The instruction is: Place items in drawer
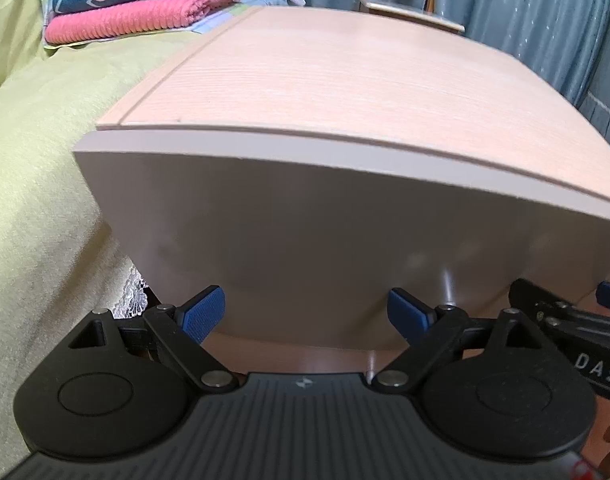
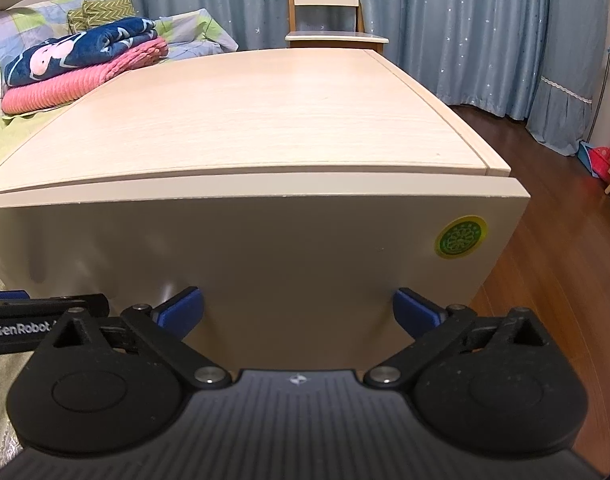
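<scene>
Two empty grippers, left gripper (image 1: 307, 310) and right gripper (image 2: 299, 310), are hovering with jaws spread wide before the closed drawer front (image 1: 325, 240) of a pale bedside cabinet (image 2: 241, 120), only the right view showing its round green sticker (image 2: 461, 237).

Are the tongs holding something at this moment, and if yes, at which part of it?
Nothing is held. The left tongs and the right tongs both stand open and empty before the drawer front.
</scene>
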Tool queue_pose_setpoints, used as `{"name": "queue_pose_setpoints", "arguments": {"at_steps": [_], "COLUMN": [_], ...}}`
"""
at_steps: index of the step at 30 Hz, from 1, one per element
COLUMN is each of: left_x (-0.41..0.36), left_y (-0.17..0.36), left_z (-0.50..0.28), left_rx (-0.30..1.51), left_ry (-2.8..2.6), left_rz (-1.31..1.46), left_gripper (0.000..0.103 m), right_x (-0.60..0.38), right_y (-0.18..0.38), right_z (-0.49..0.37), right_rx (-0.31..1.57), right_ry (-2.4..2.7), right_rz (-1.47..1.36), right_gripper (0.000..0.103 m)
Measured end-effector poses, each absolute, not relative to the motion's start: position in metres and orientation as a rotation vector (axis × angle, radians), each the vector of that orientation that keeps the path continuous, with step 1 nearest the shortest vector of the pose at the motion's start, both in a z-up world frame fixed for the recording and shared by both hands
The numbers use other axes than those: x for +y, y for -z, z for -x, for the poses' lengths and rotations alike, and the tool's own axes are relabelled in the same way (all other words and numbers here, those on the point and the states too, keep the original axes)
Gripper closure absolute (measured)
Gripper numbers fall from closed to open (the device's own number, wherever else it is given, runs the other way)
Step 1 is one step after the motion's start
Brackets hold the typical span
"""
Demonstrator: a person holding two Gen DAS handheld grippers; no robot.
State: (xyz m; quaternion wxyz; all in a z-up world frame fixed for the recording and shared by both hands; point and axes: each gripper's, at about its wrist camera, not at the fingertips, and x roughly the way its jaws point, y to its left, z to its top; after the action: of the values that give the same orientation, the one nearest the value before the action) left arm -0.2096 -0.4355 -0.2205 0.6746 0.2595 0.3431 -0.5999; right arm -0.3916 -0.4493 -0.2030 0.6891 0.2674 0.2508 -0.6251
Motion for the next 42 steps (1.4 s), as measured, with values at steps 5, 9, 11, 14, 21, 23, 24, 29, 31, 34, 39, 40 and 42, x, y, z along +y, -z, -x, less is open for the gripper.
{"name": "queue_pose_setpoints", "arguments": {"at_steps": [5, 9, 11, 14, 21, 23, 24, 29, 31, 34, 39, 40, 42], "left_x": [-0.428, -0.417, -0.412, -0.405, -0.391, -0.387, -0.385, -0.38, -0.377, -0.37, -0.358, -0.355, -0.35], "left_y": [0.219, 0.214, 0.208, 0.198, 0.175, 0.17, 0.166, 0.153, 0.147, 0.139, 0.128, 0.127, 0.126], "left_z": [0.204, 0.2, 0.2, 0.202, 0.22, 0.224, 0.225, 0.232, 0.234, 0.237, 0.246, 0.248, 0.252], "left_rx": [0.775, 0.8, 0.811, 0.823, 0.824, 0.826, 0.823, 0.802, 0.8, 0.791, 0.775, 0.773, 0.77], "left_ry": [1.315, 1.282, 1.264, 1.236, 1.244, 1.256, 1.26, 1.268, 1.27, 1.274, 1.275, 1.276, 1.279], "left_rz": [-0.576, -0.575, -0.578, -0.587, -0.629, -0.627, -0.625, -0.634, -0.638, -0.647, -0.67, -0.673, -0.679], "left_gripper": [0.014, 0.014, 0.014, 0.014, 0.014, 0.014, 0.014, 0.014, 0.014, 0.014, 0.012, 0.012, 0.012], "right_x": [-0.445, -0.429, -0.421, -0.414, -0.403, -0.401, -0.4, -0.394, -0.39, -0.382, -0.368, -0.365, -0.36], "right_y": [0.201, 0.191, 0.185, 0.178, 0.167, 0.163, 0.161, 0.154, 0.15, 0.144, 0.137, 0.136, 0.135], "right_z": [0.398, 0.409, 0.413, 0.419, 0.429, 0.432, 0.433, 0.442, 0.445, 0.449, 0.451, 0.451, 0.453], "right_rx": [0.552, 0.515, 0.499, 0.492, 0.494, 0.494, 0.494, 0.508, 0.515, 0.527, 0.555, 0.563, 0.576], "right_ry": [1.354, 1.307, 1.291, 1.277, 1.263, 1.261, 1.261, 1.257, 1.25, 1.241, 1.214, 1.212, 1.214], "right_rz": [-0.659, -0.631, -0.593, -0.567, -0.587, -0.587, -0.587, -0.597, -0.6, -0.613, -0.643, -0.642, -0.639], "right_gripper": [0.003, 0.002, 0.002, 0.002, 0.002, 0.002, 0.002, 0.002, 0.002, 0.001, 0.001, 0.001, 0.001]}}
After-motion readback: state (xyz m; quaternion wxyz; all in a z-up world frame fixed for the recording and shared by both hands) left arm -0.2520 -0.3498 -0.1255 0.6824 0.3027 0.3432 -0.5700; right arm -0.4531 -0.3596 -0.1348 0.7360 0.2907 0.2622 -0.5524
